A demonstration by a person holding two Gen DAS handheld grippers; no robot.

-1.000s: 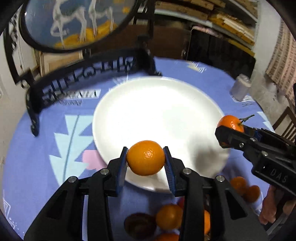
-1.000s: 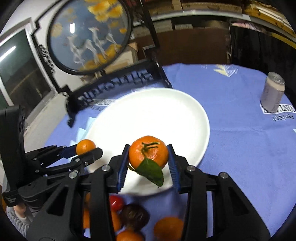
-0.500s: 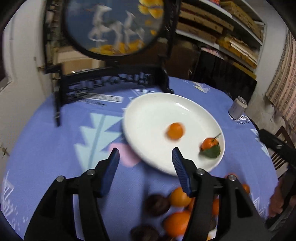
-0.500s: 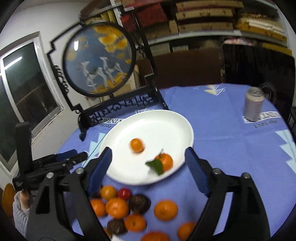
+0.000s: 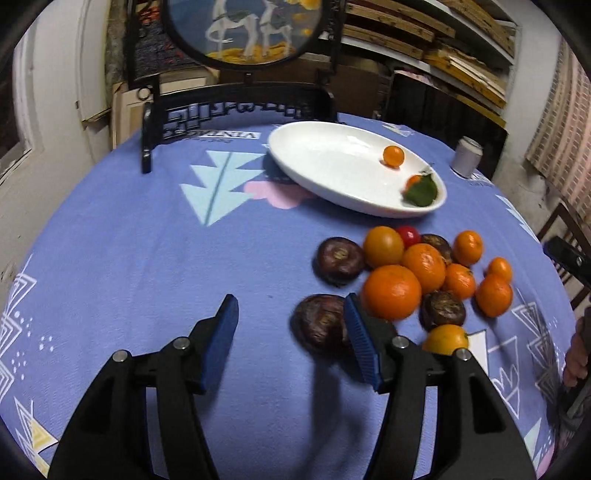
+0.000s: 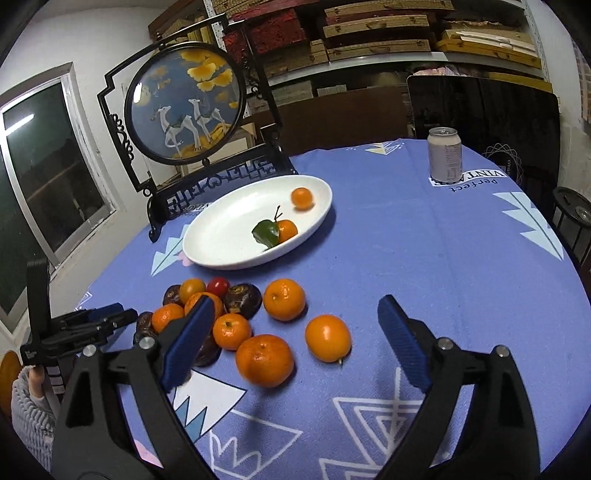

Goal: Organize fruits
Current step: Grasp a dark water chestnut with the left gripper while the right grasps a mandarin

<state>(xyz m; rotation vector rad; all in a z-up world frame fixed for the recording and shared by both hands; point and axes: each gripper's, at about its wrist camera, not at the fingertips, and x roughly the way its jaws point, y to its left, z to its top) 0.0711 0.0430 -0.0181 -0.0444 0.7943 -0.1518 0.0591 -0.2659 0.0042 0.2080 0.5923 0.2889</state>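
A white plate holds a small bare mandarin and a mandarin with a green leaf. Nearer me, a pile of mandarins and dark brown fruits lies on the blue cloth. My left gripper is open and holds nothing; a dark fruit sits by its right finger. My right gripper is opening wide above two loose mandarins, its pads touching neither. The left gripper also shows at the left edge of the right wrist view.
A black-framed round deer screen stands behind the plate. A drinks can stands at the far right of the round table. Bare cloth stretches to the left of the pile and plate. A small red fruit lies in the pile.
Both grippers opened and let their mandarins go onto the plate. Both then drew back from the plate to above the pile, and the plate now lies farther off.
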